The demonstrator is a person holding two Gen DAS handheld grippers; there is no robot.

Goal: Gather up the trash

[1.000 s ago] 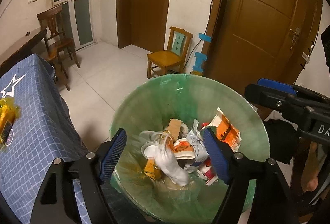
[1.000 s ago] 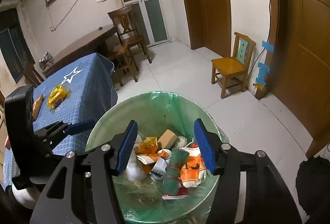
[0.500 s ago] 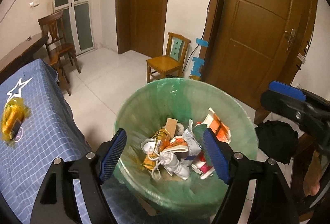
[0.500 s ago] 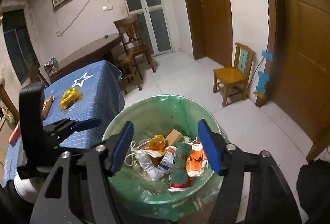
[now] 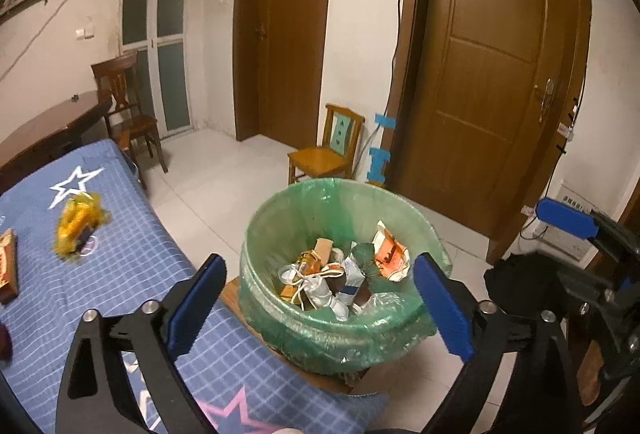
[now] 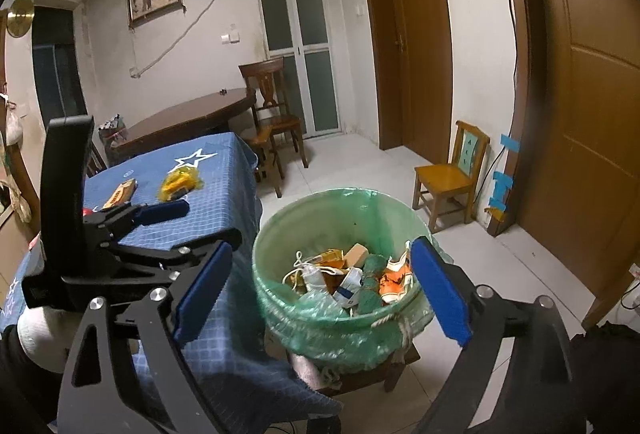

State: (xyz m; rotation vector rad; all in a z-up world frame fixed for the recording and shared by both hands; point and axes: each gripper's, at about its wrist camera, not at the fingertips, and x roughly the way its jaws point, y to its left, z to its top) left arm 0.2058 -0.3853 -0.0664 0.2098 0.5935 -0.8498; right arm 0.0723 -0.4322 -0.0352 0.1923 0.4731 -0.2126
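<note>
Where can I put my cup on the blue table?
The tablecloth is bare between the yellow wrapper and the edge beside the bin. It is crowded at the left edge, by the orange packet. The bin is full of trash.

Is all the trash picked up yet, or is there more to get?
Not all. Lots is done: the green-lined bin already holds wrappers, a box and a stringy white piece. Nothing is in hand: the left gripper and right gripper are both open and empty. What's left is on the blue tablecloth: a yellow wrapper and an orange packet.
</note>
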